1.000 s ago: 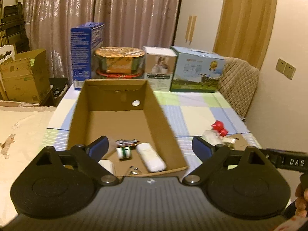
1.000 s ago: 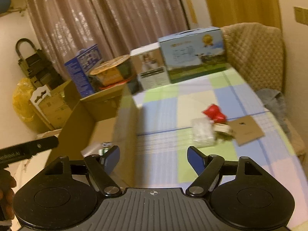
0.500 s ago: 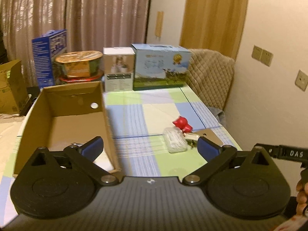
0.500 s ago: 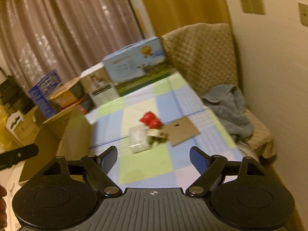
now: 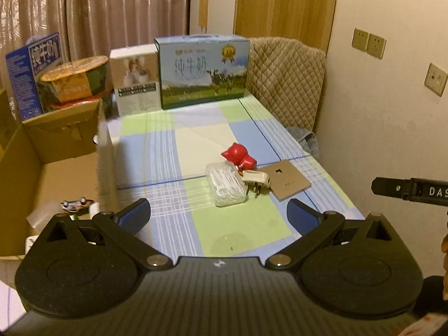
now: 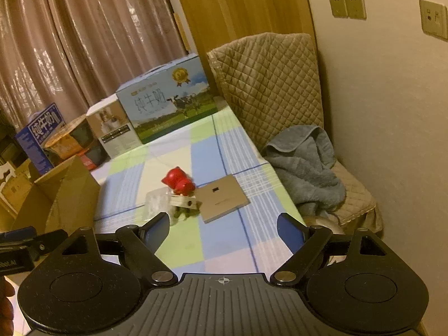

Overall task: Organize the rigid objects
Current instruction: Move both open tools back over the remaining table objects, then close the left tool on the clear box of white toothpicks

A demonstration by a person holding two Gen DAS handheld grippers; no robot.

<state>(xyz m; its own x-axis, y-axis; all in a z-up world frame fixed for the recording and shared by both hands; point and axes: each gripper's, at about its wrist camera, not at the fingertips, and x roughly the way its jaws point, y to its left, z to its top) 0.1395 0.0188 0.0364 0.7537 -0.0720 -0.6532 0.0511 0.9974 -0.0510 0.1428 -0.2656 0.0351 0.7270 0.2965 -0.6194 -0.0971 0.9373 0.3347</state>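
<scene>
Checked table [image 5: 229, 235] lying before curtains, clear case [image 5: 225, 186], white plug [image 5: 256, 180], red figure [image 5: 239, 155] and brown card [image 5: 288, 179] sitting clustered together, cardboard box [image 5: 56, 173] standing left, left gripper [image 5: 218, 215] and right gripper [image 6: 222, 226] hovering, fingers [image 5: 134, 217] spread apart, gripping nothing.

Left claw [image 5: 218, 212] is swinging right, off the cardboard box [image 5: 56, 151] it was facing a second ago; the box is now sitting at the left edge of its view, and the cluster of loose items is coming to centre: clear case [image 5: 225, 184], red toy [image 5: 238, 155], white plug [image 5: 256, 179], brown card [image 5: 288, 179]. Right claw [image 6: 222, 228] is also turning right; the box [image 6: 67, 193] is sliding left, and the chair with the grey towel [image 6: 305, 162] is coming into view. The cluster is drawing closer in both views.
</scene>
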